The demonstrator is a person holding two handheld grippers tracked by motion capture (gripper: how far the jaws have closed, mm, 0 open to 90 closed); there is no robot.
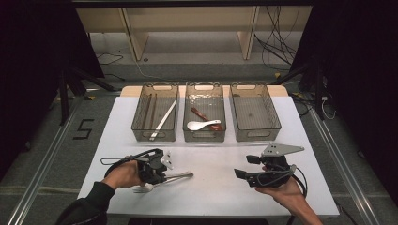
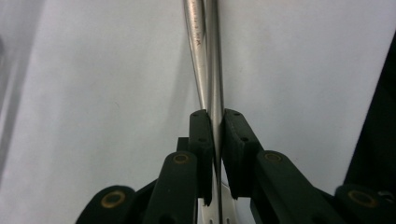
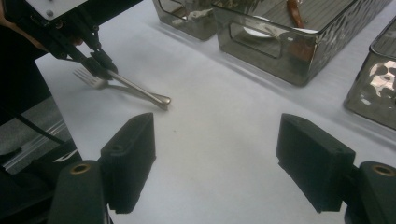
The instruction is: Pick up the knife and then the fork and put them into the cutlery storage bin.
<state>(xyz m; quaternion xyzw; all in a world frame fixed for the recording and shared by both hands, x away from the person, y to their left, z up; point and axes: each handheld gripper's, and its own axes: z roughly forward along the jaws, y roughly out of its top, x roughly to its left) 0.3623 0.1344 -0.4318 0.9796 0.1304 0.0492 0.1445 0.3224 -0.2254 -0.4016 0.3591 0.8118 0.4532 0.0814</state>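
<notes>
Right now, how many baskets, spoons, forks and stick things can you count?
Baskets: 3 (left, middle, right)
Spoons: 2 (white, brown)
Forks: 1, pinched in the left claw
Sticks in the left basket: 3 (two dark, one pale)
Total: 9

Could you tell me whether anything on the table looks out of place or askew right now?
Nothing looks damaged or spilled. The one item outside the three clear plastic bins is a silver metal fork near the table's front edge, and the left gripper is shut on its handle. The right gripper hangs open over bare white tabletop.
</notes>
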